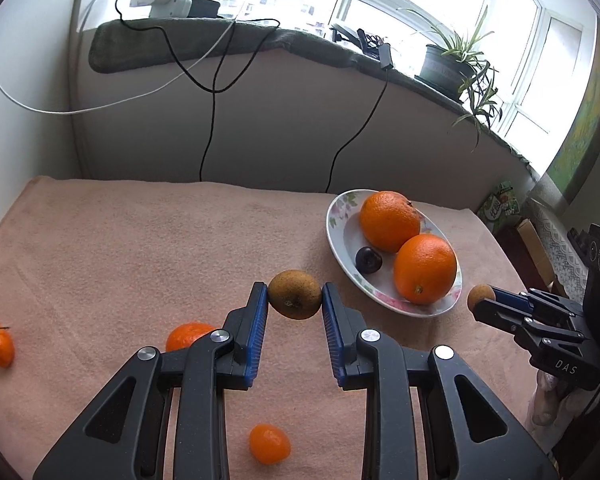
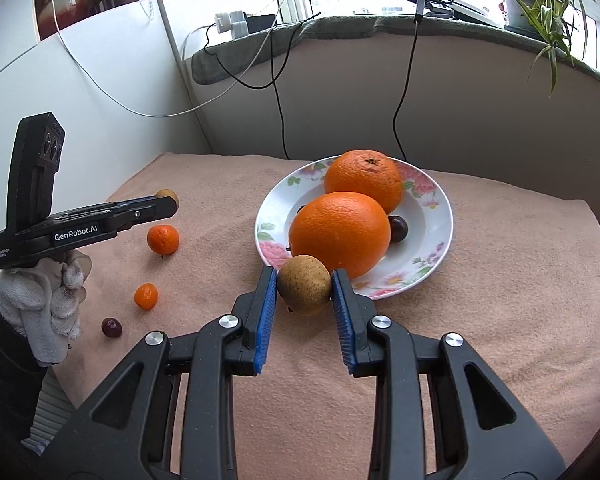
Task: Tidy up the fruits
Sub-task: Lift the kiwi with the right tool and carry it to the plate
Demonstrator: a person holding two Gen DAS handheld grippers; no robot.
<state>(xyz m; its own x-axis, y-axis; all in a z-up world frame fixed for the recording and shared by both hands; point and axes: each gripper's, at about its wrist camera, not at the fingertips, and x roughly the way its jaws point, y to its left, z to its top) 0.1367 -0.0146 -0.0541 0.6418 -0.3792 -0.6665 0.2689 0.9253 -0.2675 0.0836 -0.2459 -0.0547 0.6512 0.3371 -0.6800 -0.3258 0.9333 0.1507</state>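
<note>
My left gripper [image 1: 295, 295] is pinching a brown, rough-skinned round fruit [image 1: 295, 294] between its ribbed blue pads [image 1: 260, 328]. Looks like a kiwi or russet pear, honestly can't tell which. It's held up off the cloth, just left of the floral plate [image 1: 341, 240].

My right gripper [image 2: 303, 286] has its own speckled brown fruit [image 2: 304, 285] squeezed between the same kind of blue pads [image 2: 266, 312], right at the plate's near rim, touching or nearly touching the closer big orange [image 2: 339, 233]. Both sets of jaws are closed only as far as the fruit lets them, so still a decent gap.

The plate is white glazed ceramic with pink flowers, shallow and round. On it: two large pebbly-skinned oranges, the far one [image 2: 363, 180] behind the near one, plus a dark glossy cherry or small plum [image 2: 397, 229] half hidden behind the near orange.

Left of the plate, on the fuzzy peach towel [image 2: 499, 320] covering the table, sit two small tangerines [image 2: 163, 239] [image 2: 146, 296] and another dark cherry-ish fruit [image 2: 111, 327]. In the left wrist view one tangerine [image 1: 188, 334] is mostly blocked by my gripper finger.

My left hand wears a white knit glove [image 2: 40, 300].
</note>
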